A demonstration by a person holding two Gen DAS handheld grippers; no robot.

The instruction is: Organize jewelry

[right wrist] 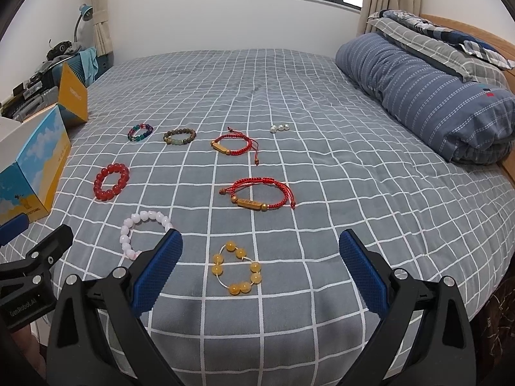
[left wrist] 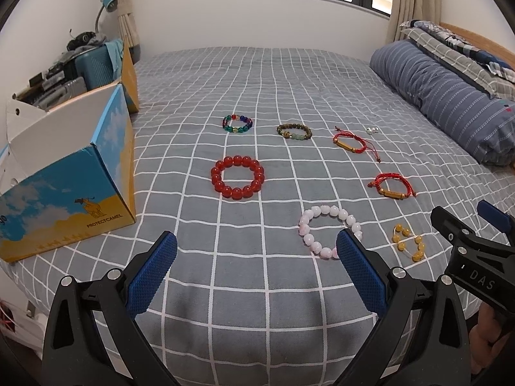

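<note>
Several bracelets lie on the grey checked bed (left wrist: pixel 257 305). A big red bead bracelet (left wrist: pixel 237 177) is in the middle, a pink one (left wrist: pixel 329 231) near my left gripper (left wrist: pixel 256 251), a yellow one (right wrist: pixel 237 268) between the fingers of my right gripper (right wrist: pixel 260 247). Two red cord bracelets (right wrist: pixel 257 193) (right wrist: pixel 232 144), a multicolour one (left wrist: pixel 237 123), a brown-green one (left wrist: pixel 294 131) and small pearls (right wrist: pixel 279 127) lie farther back. Both grippers are open, empty and above the bed's near edge. An open blue-yellow cardboard box (left wrist: pixel 69 193) stands at the left.
A rolled striped blue duvet (right wrist: pixel 428 96) and folded bedding lie along the right side by the headboard. Suitcases and clutter (left wrist: pixel 74 67) stand beyond the box at the left. A window is in the far wall.
</note>
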